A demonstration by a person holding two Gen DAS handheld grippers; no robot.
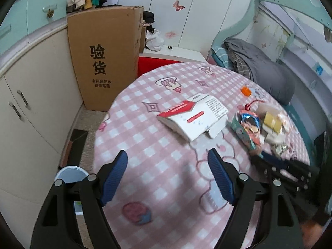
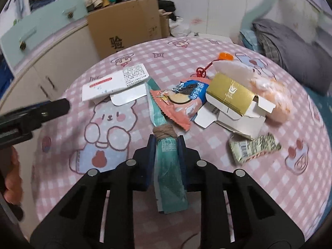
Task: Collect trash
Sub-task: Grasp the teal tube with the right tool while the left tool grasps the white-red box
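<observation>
My right gripper clamps the teal wrapper; my left gripper gapes, holding nothing, above the tablecloth.

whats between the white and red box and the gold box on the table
The pink cookie wrapper lies between the white and red box and gold box, clearest in the right wrist view.

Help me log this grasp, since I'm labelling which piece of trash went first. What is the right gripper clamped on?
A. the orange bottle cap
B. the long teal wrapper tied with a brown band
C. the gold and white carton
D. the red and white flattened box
B: in the right wrist view the right gripper is shut on the teal wrapper, just behind its brown band; the other pieces lie untouched on the table.
</observation>
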